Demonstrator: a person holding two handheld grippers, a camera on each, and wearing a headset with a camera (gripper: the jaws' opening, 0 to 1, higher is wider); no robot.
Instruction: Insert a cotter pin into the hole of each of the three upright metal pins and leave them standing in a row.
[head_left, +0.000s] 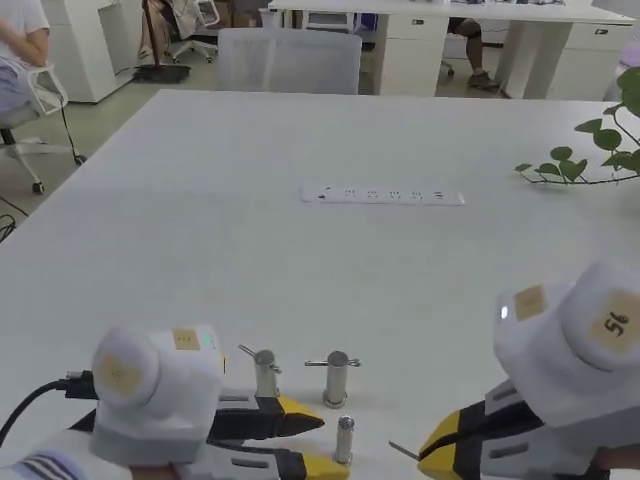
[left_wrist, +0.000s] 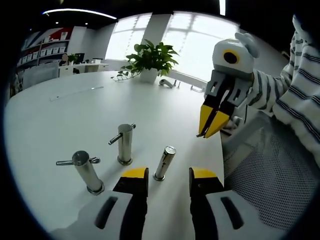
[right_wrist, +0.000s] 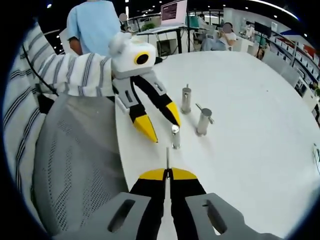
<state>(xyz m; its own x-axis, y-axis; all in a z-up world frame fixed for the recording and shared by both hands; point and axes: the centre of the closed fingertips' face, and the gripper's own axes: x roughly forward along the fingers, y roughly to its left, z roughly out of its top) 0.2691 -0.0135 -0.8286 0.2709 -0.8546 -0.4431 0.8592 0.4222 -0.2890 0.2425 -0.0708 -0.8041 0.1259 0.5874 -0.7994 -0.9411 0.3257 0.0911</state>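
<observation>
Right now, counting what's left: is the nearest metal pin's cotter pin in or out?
Out. The near pin shows no crosspiece; the right gripper is shut on a cotter pin.

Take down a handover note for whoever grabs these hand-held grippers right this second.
Left hand-held gripper: open, bare metal pin standing just ahead of its jaws, ungripped.
Right hand-held gripper: shut on a cotter pin, held short of the bare pin.
Done: rear-left metal pin and rear-right metal pin stand with cotter pins through.
Left: pin the bare one, then line all three into a row.
</observation>
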